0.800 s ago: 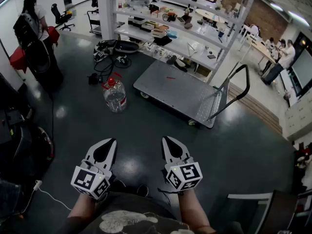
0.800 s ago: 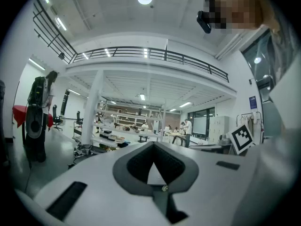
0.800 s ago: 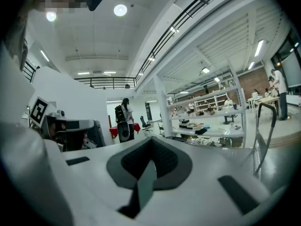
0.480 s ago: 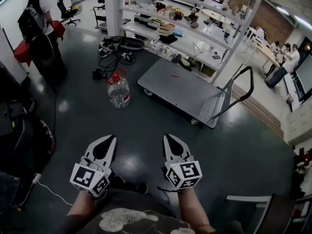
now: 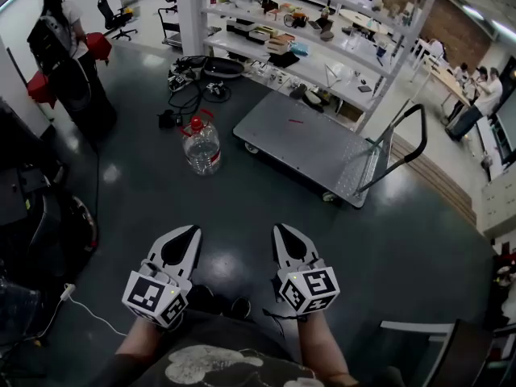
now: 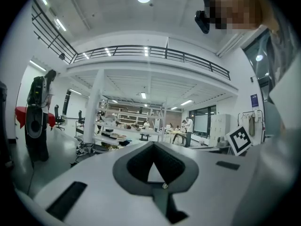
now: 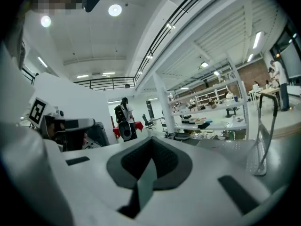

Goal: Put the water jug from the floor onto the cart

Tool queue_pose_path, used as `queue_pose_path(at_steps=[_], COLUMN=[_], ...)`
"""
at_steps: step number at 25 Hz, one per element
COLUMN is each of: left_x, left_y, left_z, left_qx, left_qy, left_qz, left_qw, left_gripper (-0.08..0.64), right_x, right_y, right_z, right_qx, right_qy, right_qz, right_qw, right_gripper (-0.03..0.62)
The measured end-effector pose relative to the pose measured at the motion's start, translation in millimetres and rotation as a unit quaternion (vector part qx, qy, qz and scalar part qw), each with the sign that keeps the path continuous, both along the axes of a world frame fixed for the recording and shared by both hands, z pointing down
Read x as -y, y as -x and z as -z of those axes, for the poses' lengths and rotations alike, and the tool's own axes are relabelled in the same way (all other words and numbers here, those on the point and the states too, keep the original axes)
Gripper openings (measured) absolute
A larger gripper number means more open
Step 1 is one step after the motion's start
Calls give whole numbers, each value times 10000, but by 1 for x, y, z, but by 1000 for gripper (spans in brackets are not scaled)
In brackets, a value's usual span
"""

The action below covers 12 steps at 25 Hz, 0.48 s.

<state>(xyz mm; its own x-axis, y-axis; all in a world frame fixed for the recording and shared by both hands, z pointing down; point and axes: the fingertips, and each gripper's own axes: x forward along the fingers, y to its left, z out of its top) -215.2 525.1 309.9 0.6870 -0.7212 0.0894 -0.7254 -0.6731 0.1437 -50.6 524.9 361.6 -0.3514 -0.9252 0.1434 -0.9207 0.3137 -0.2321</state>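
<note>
The clear water jug with a red cap and handle stands upright on the dark floor, ahead and a little left of me. To its right sits the grey flat cart, its deck bare but for a small red item, with its black push handle on the right end. My left gripper and right gripper are held side by side low in the head view, well short of the jug. Both are shut with nothing in them. The left gripper view and the right gripper view do not show the jug.
White shelving loaded with small items runs behind the cart. Black cables and gear lie on the floor beyond the jug. A person with a backpack stands far left beside dark equipment. A white cable trails at lower left.
The jug and cart have slid slightly lower and to the right in the head view as the viewpoint moved closer. Both grippers keep the same pose, shut.
</note>
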Motion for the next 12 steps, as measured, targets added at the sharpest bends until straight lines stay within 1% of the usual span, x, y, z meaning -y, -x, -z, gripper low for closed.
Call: queue_pose_path(at_steps=[2, 4, 7, 9, 12], left_x=[0, 4, 15, 26, 52], left_y=[6, 20, 41, 47, 44], left_z=[-2, -8, -15, -16, -13], left_qx=[55, 56, -134, -249, -346], left_qy=[-38, -91, -117, -129, -124], left_qz=[78, 280, 609, 664, 595], left_qw=[9999, 9996, 9980, 9974, 9976], left_gripper=[8, 8, 9, 9, 8], right_x=[4, 8, 13, 19, 34], right_y=[5, 12, 24, 26, 22], right_z=[-3, -8, -15, -18, -13], right_qx=[88, 84, 113, 103, 13], right_qy=[30, 31, 48, 98, 150], right_qz=[51, 77, 122, 87, -5], right_qw=[9999, 9999, 9998, 9999, 9999], right_gripper=[-11, -11, -11, -11, -11])
